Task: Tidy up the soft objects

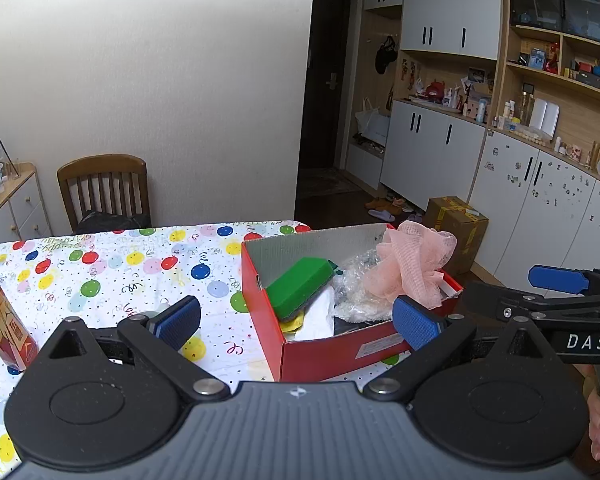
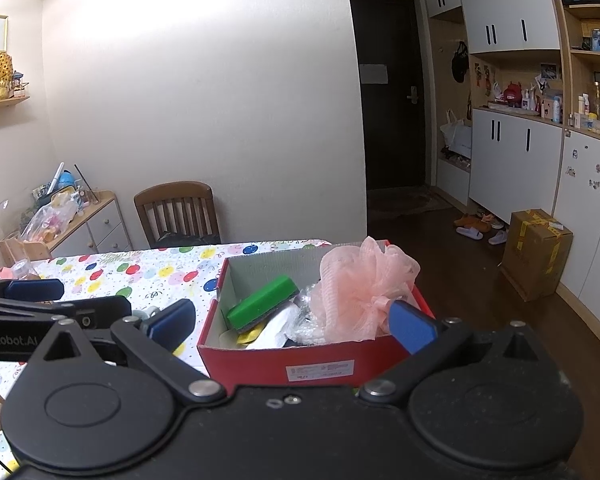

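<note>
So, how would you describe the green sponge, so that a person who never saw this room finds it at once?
Find the table with the balloon-print cloth, then the open red box on it. The green sponge lies tilted inside against the box's left wall, beside the pink mesh puff; it is the only solid green block there, with a grey underside.

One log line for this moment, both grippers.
left gripper: open, empty | right gripper: open, empty | pink loofah, green sponge: in red box
</note>
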`<state>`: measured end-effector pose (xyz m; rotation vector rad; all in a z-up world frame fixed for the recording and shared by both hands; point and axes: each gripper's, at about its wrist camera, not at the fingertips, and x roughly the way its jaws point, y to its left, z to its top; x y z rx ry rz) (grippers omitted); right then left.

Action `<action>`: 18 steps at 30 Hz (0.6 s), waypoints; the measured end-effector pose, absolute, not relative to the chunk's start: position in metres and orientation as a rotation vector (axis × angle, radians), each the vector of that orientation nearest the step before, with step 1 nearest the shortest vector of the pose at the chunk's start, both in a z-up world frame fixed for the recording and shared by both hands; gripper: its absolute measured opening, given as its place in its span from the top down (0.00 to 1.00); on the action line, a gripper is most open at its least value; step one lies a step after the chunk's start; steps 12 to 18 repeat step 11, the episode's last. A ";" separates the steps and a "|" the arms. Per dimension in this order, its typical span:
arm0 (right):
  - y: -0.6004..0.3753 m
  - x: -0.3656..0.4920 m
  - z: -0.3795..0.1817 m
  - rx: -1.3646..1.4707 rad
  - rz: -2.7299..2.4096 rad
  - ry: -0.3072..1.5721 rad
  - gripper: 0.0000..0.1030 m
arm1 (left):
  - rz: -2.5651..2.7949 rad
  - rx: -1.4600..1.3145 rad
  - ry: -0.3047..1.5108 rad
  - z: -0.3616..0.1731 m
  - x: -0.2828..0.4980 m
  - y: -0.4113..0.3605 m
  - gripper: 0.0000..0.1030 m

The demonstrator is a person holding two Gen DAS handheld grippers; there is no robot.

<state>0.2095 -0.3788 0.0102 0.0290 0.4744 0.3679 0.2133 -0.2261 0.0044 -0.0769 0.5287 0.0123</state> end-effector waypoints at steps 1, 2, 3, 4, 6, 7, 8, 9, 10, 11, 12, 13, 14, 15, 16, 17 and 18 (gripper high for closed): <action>-0.379 0.209 0.010 0.028 0.368 0.476 0.00 | 0.012 -0.077 0.529 0.004 0.213 -0.226 0.00; -0.379 0.210 0.010 0.028 0.369 0.477 0.00 | 0.013 -0.076 0.529 0.004 0.213 -0.226 0.00; -0.378 0.210 0.010 0.028 0.370 0.477 0.00 | 0.013 -0.076 0.529 0.004 0.213 -0.226 0.00; -0.378 0.210 0.010 0.028 0.370 0.476 0.00 | 0.014 -0.075 0.528 0.004 0.213 -0.226 0.00; -0.378 0.210 0.010 0.028 0.368 0.477 0.00 | 0.015 -0.076 0.529 0.004 0.213 -0.225 0.00; -0.378 0.210 0.010 0.029 0.368 0.478 0.00 | 0.016 -0.077 0.530 0.004 0.213 -0.225 0.00; -0.378 0.210 0.010 0.029 0.367 0.479 0.00 | 0.017 -0.080 0.532 0.004 0.213 -0.225 0.00; -0.378 0.211 0.009 0.030 0.366 0.480 0.00 | 0.015 -0.083 0.534 0.003 0.213 -0.224 0.00; -0.378 0.211 0.009 0.030 0.366 0.481 0.00 | 0.014 -0.083 0.535 0.003 0.213 -0.224 0.00; -0.377 0.210 0.009 0.030 0.366 0.482 0.00 | 0.012 -0.081 0.536 0.003 0.213 -0.224 0.00; -0.377 0.210 0.009 0.030 0.366 0.482 0.00 | 0.012 -0.081 0.536 0.003 0.213 -0.224 0.00; -0.377 0.210 0.009 0.030 0.366 0.482 0.00 | 0.012 -0.081 0.536 0.003 0.213 -0.224 0.00; -0.377 0.210 0.009 0.030 0.366 0.482 0.00 | 0.012 -0.081 0.536 0.003 0.213 -0.224 0.00; -0.377 0.210 0.009 0.030 0.366 0.482 0.00 | 0.012 -0.081 0.536 0.003 0.213 -0.224 0.00; -0.377 0.210 0.009 0.030 0.366 0.482 0.00 | 0.012 -0.081 0.536 0.003 0.213 -0.224 0.00; -0.377 0.210 0.009 0.030 0.366 0.482 0.00 | 0.012 -0.081 0.536 0.003 0.213 -0.224 0.00; -0.377 0.210 0.009 0.030 0.366 0.482 0.00 | 0.012 -0.081 0.536 0.003 0.213 -0.224 0.00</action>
